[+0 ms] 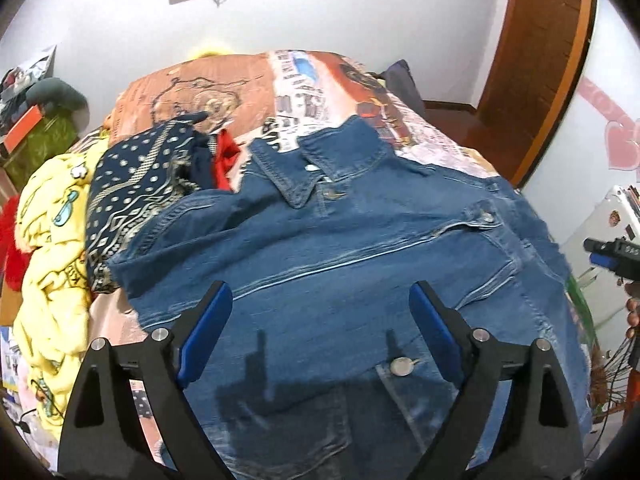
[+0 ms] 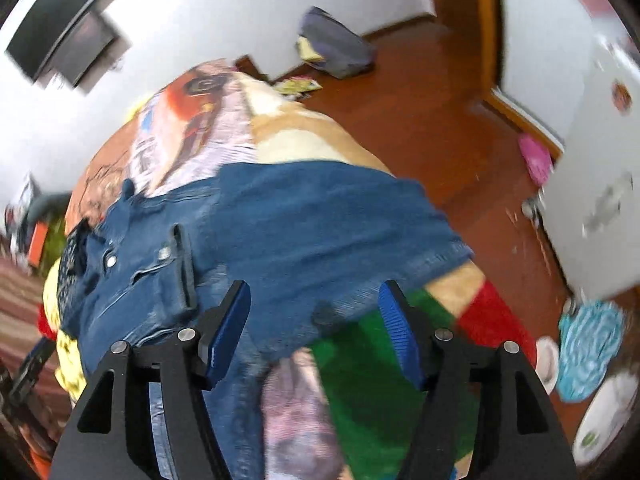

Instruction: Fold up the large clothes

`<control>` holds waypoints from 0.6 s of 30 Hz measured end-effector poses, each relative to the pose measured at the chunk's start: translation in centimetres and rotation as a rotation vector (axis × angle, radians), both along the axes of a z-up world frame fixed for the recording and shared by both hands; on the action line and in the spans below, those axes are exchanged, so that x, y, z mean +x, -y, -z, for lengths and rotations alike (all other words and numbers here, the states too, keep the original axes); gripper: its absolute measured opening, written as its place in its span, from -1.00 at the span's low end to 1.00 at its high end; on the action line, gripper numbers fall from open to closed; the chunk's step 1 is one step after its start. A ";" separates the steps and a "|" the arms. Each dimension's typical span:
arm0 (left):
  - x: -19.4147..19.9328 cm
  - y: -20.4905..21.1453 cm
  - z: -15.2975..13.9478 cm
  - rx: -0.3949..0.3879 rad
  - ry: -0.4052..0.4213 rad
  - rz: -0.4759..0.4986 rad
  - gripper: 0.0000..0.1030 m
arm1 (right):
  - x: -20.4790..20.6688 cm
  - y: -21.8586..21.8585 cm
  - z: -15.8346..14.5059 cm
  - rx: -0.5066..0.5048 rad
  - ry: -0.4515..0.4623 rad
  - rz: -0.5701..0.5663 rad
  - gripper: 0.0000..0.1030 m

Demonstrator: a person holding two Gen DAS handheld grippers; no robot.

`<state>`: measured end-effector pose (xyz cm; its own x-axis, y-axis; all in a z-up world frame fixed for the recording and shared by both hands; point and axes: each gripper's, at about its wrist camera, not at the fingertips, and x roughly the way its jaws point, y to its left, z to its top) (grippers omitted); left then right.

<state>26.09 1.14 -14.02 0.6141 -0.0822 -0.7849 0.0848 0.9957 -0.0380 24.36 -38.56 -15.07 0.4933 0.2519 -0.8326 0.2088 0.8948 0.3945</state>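
A blue denim jacket (image 1: 340, 240) lies spread on the bed, front side up, with its collar (image 1: 304, 176) toward the far wall and several metal buttons showing. My left gripper (image 1: 320, 292) hovers over the jacket's lower front, jaws wide open with nothing between the blue pads. In the right wrist view the jacket (image 2: 320, 220) reaches the bed's right edge. My right gripper (image 2: 314, 288) is open above the jacket's near hem, where the denim meets a green and red blanket (image 2: 380, 392); the pads press on nothing. The right gripper (image 1: 612, 256) also shows at the right edge of the left wrist view.
A navy dotted garment (image 1: 136, 184), a red cloth (image 1: 224, 160) and a yellow printed garment (image 1: 52, 240) are heaped left of the jacket. The printed bedcover (image 1: 224, 92) extends behind. Right of the bed are wooden floor (image 2: 420, 100), a white cabinet (image 2: 592, 160) and a bag (image 2: 336, 44).
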 end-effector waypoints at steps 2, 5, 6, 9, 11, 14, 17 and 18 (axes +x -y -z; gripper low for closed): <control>0.1 0.6 0.4 -0.006 -0.010 0.012 0.75 | 0.0 1.1 1.9 0.049 -0.041 0.035 0.22; 0.2 1.3 1.1 -0.007 -0.043 0.014 0.75 | 0.4 2.0 4.2 0.112 -0.087 0.070 0.22; 0.2 1.4 1.4 -0.007 -0.052 0.011 0.75 | 0.5 2.3 5.0 0.134 -0.099 0.083 0.22; 0.2 1.5 2.1 -0.021 -0.075 -0.012 0.75 | 1.0 3.2 6.3 0.200 -0.095 0.124 0.23; 0.3 1.2 2.5 -0.031 -0.091 -0.023 0.75 | 1.8 3.6 6.7 0.230 -0.085 0.151 0.23; 0.3 0.9 3.0 -0.030 -0.107 -0.042 0.75 | 3.0 4.5 7.7 0.256 -0.096 0.193 0.26; 0.2 0.5 3.3 -0.023 -0.114 -0.054 0.75 | 4.1 5.1 8.4 0.263 -0.085 0.262 0.27; 0.1 0.5 3.4 -0.018 -0.116 -0.057 0.75 | 4.4 5.2 8.6 0.261 -0.090 0.276 0.25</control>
